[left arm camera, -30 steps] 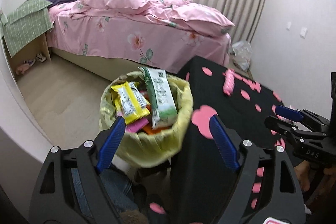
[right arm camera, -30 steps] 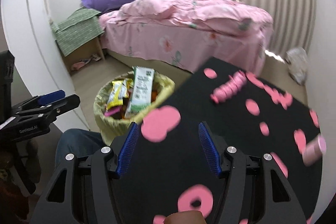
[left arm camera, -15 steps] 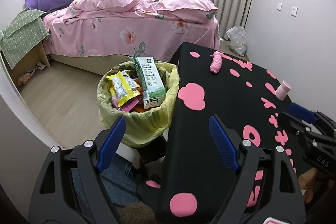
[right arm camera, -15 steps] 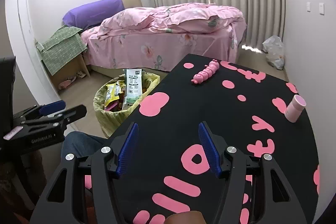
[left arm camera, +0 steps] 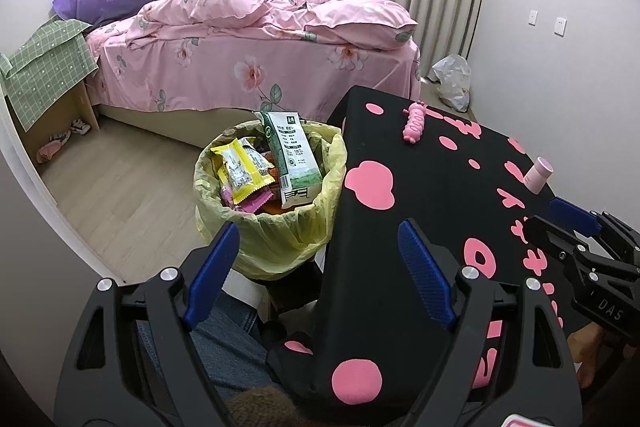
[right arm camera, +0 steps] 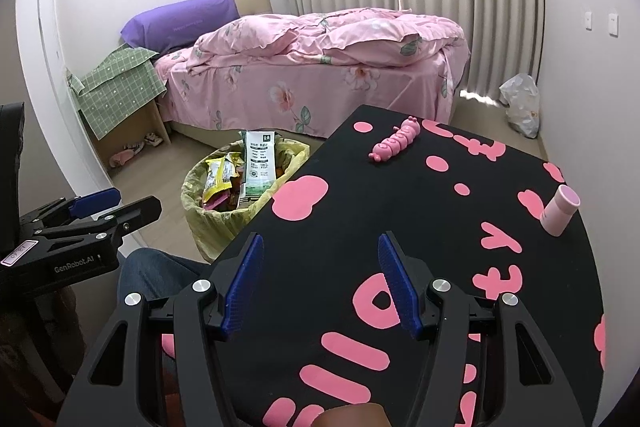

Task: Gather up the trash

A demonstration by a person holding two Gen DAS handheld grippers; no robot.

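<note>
Hiding bin base: table.

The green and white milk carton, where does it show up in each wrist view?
Left wrist view: the milk carton stands at centre, leaning in the yellow-lined trash bin.
Right wrist view: it is left of centre, in the same bin.
Shared landmark: the pink caterpillar toy on the black table.
</note>
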